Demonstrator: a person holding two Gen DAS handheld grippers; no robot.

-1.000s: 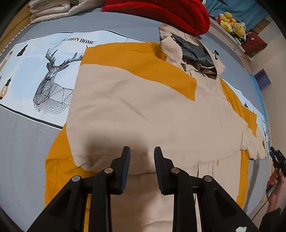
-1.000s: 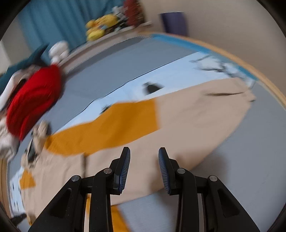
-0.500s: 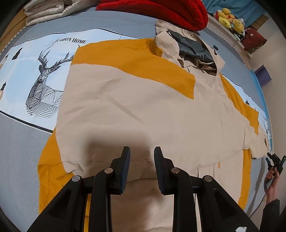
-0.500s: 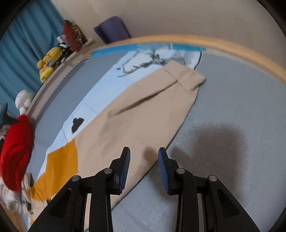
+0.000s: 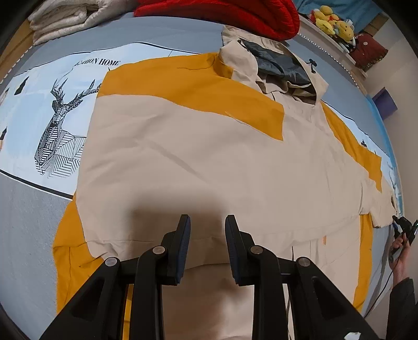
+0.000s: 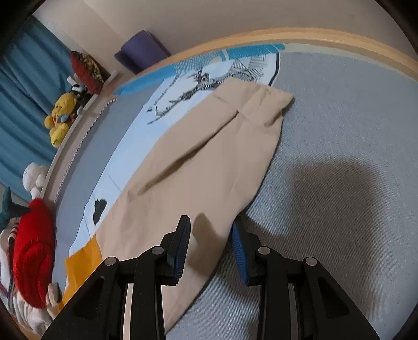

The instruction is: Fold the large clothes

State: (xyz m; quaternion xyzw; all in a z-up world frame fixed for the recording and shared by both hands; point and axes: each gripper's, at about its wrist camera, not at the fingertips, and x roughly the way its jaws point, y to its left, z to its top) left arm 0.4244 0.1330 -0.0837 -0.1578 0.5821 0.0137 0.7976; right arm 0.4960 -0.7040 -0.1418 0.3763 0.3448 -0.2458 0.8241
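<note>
Two black two-finger grippers are in view, both with jaws spread and nothing clamped. Left gripper [image 5: 207,243]: fingers parted by a clear gap, hovering above the lower body panel of the large beige and mustard-yellow hooded jacket [image 5: 209,157]; whether the tips touch the cloth cannot be told, though their shadow falls on the fabric just ahead of them.

Jacket lies spread flat on the grey bed cover with a pale blue deer-print band [image 5: 31,209], hood with dark grey lining [image 5: 282,70] pointing to the far side, near the red knitted blanket [image 5: 235,13].

Right gripper [image 6: 210,245]: jaws parted, straddling the near edge of the jacket's beige sleeve [image 6: 209,162]. Left finger sits over the sleeve fabric; blue-padded right finger [image 6: 239,251] sits over bare grey cover just beside the sleeve edge. Nothing is pinched yet. Sleeve runs away from the gripper, cuff [image 6: 266,104] lying near the wooden bed rim [image 6: 339,36].

Yellow plush toy [image 6: 58,120] sits on the ledge by the blue curtain [image 6: 18,104].
</note>
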